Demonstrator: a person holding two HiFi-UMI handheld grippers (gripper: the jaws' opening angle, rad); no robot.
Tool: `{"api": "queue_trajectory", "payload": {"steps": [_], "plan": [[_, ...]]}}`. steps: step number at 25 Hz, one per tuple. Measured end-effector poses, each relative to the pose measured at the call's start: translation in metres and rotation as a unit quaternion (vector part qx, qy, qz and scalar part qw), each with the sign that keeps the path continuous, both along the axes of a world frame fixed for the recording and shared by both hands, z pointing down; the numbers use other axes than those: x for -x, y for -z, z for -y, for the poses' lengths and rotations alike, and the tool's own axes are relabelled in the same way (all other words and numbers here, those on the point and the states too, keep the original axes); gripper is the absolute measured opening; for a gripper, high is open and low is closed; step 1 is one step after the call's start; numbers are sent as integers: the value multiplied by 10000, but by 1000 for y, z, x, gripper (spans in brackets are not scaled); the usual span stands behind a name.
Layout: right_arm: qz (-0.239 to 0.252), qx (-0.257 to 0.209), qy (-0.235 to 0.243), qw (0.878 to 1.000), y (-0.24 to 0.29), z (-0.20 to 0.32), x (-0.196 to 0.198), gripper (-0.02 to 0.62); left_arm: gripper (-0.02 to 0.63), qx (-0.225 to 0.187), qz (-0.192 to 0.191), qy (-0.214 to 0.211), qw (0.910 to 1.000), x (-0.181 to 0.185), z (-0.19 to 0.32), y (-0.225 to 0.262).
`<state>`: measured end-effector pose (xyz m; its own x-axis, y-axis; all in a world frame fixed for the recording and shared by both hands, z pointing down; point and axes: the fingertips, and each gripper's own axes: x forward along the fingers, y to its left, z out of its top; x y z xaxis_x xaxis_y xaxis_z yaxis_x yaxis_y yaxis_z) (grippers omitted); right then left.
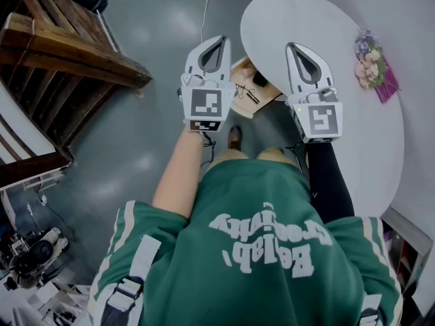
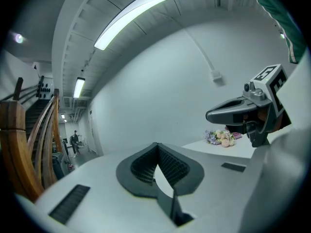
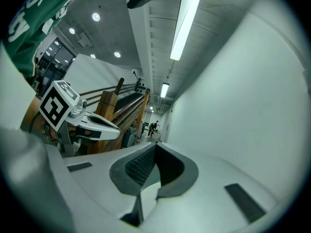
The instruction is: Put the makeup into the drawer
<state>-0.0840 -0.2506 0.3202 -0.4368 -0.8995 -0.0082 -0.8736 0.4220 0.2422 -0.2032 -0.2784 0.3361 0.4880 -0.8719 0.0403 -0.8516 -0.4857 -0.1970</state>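
Well, I see the round white table point(image 1: 326, 39) at the right. My left gripper point(image 1: 221, 40) and right gripper point(image 1: 291, 46) both have jaws pressed together, holding nothing. Between them sits a wooden box point(image 1: 242, 67), with small dark makeup pieces point(image 1: 247, 94) in it.

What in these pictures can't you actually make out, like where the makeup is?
- Makeup: head view, the small dark items in the wooden box are too small to name.
- Wooden box: head view, partly hidden by the left gripper and the table edge; drawer or not, unclear.
- Both gripper views: aimed at walls and ceiling, so no box shows there.
- Distant person: left gripper view, too small.
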Motion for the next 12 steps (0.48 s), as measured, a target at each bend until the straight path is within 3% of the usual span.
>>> {"api": "queue_trajectory", "payload": {"steps": [12], "plan": [[-171,144,-132,9997,-8,1,-10,8,15,-21,104,-3,9999,-2,-2,-2]]}}
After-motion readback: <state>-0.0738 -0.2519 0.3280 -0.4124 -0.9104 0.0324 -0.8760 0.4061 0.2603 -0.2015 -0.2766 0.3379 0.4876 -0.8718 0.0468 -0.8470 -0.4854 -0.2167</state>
